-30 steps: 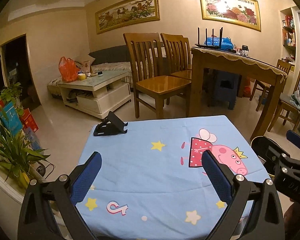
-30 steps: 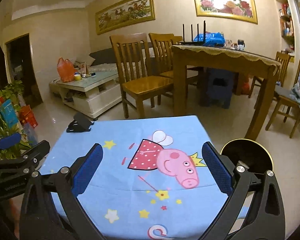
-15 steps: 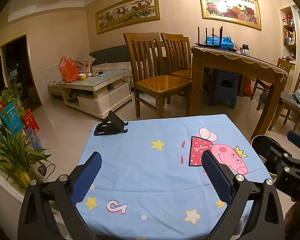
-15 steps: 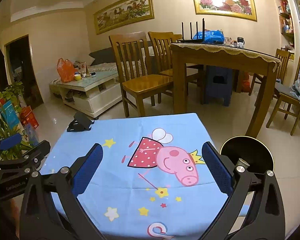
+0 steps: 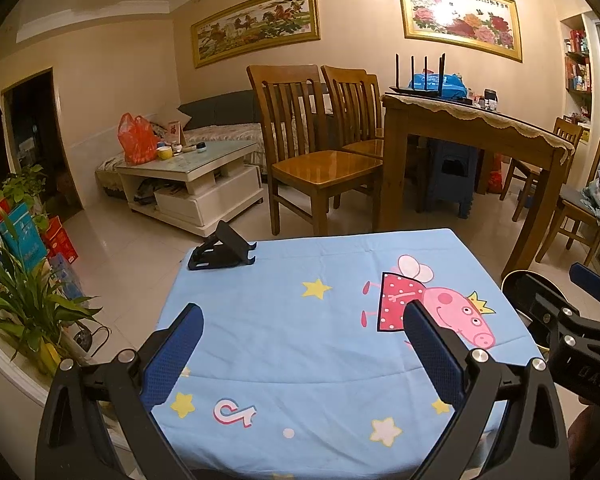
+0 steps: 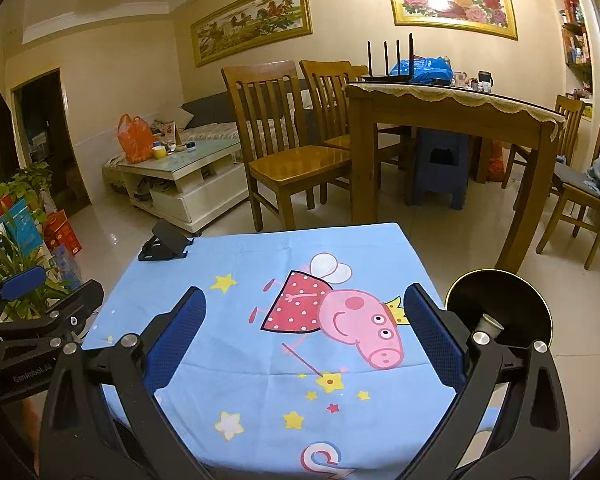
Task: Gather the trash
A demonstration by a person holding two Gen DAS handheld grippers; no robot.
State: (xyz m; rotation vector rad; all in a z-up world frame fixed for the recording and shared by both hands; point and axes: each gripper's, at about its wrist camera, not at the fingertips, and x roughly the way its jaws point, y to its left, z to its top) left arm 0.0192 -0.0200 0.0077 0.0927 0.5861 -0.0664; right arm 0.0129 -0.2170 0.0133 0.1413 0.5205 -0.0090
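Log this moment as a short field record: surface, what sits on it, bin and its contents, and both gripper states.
surface: small table under a blue cartoon cloth
on the cloth: black phone stand at the far left corner; no loose trash visible on it
bin: black trash bin on the floor beside the table's right edge
bin contents: one paper cup lying inside
left gripper: open, empty, above the cloth
right gripper: open, empty, above the cloth
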